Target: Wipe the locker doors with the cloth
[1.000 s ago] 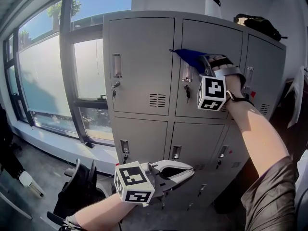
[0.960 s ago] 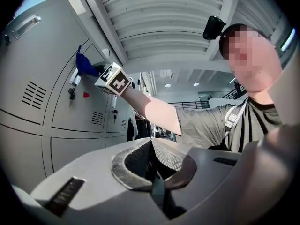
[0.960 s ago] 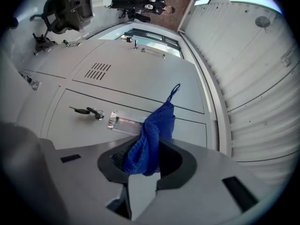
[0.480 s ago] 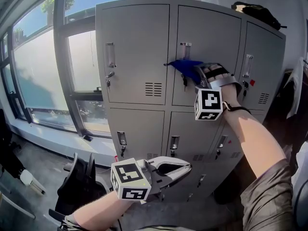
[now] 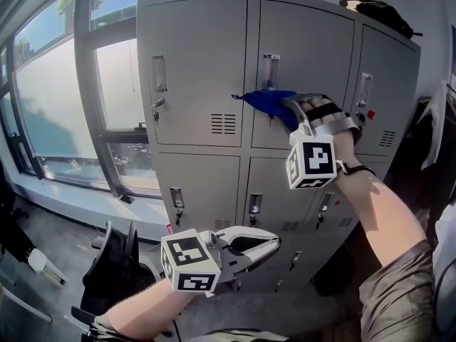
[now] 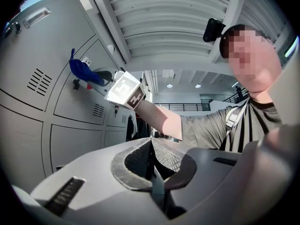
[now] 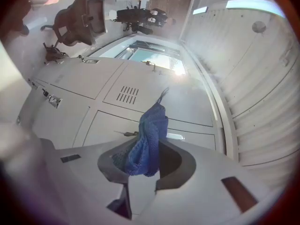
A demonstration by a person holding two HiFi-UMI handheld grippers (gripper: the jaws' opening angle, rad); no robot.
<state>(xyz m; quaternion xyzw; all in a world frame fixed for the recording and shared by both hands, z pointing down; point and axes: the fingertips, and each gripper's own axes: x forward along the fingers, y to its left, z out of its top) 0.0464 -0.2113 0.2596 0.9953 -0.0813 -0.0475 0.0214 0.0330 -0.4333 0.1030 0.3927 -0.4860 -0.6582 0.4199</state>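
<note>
Right gripper is clamped on the blue cloth. In the right gripper view the knit fabric is bunched between the jaws, with a loose tail hanging out past the tips. The cloth sits at the left edge of the upper middle locker door, just under its recessed handle and over the lock area. It looks to be against the panel, but contact can't be confirmed. Left gripper is held low in front of the bottom row of doors, well off the cabinet, jaws closed together with nothing between the ribbed pads. The lockers are flat grey painted sheet metal with thin seams between doors; each door has a small louvre vent and a handle. The upper left door is a bare flat panel beside the cloth. Cabinet's left edge butts up near the dark window frame. A black chair is on the floor at lower left, and a dark bag lies on the cabinet top at right.
</note>
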